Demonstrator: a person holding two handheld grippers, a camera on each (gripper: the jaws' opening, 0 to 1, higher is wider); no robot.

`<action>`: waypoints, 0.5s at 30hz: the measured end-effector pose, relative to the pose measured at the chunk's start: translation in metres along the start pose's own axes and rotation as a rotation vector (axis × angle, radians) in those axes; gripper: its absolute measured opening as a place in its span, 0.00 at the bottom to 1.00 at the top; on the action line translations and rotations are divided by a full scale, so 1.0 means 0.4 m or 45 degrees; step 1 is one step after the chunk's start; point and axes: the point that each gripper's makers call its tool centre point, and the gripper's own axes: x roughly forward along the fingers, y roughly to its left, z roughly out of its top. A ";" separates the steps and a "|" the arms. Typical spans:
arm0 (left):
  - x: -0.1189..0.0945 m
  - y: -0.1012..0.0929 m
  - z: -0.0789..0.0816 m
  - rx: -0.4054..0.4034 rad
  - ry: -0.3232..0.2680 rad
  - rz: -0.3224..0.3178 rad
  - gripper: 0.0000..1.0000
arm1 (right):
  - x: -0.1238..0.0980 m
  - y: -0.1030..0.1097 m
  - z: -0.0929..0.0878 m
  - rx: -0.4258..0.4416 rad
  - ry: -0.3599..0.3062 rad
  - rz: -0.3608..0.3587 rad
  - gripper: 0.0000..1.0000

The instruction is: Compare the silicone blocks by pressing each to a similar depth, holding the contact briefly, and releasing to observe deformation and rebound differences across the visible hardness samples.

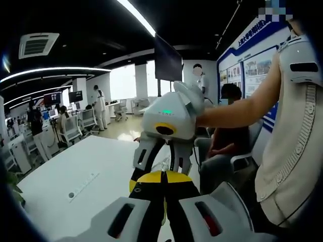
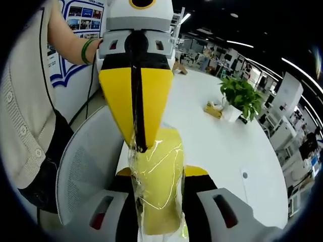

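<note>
Right gripper (image 2: 157, 174): clamping 1 yellow silicone block (image 2: 159, 184) in clear wrap between its 2 jaws, jaws closed onto block sides, block standing up past jaw tips. Left gripper (image 2: 135, 108) entering from top of right gripper view, its 2 yellow-faced jaws pressed together, tips meeting block's upper edge.

Left gripper view: own jaws (image 1: 164, 194) rising from bottom, closed tip to tip w/ only a thin seam between; nothing visibly held. Right gripper's (image 1: 166, 156) white body facing it just beyond tips, clear wrap showing between its jaws.

Beyond claws: 1 white table (image 2: 227, 146), 1 potted plant (image 2: 241, 98) far side on it, 1 white chair (image 2: 86, 166) beside left of claws. Several people standing and sitting in background; count approx. only.
</note>
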 end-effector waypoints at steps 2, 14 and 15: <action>0.003 -0.003 0.002 0.005 -0.004 0.001 0.00 | -0.001 0.002 -0.001 0.006 0.004 0.001 0.27; -0.003 -0.010 -0.002 0.004 -0.001 -0.011 0.00 | 0.004 0.011 0.003 0.025 0.004 0.010 0.31; -0.003 -0.011 -0.003 0.003 0.001 -0.012 0.00 | 0.004 0.011 0.003 0.027 0.005 0.012 0.31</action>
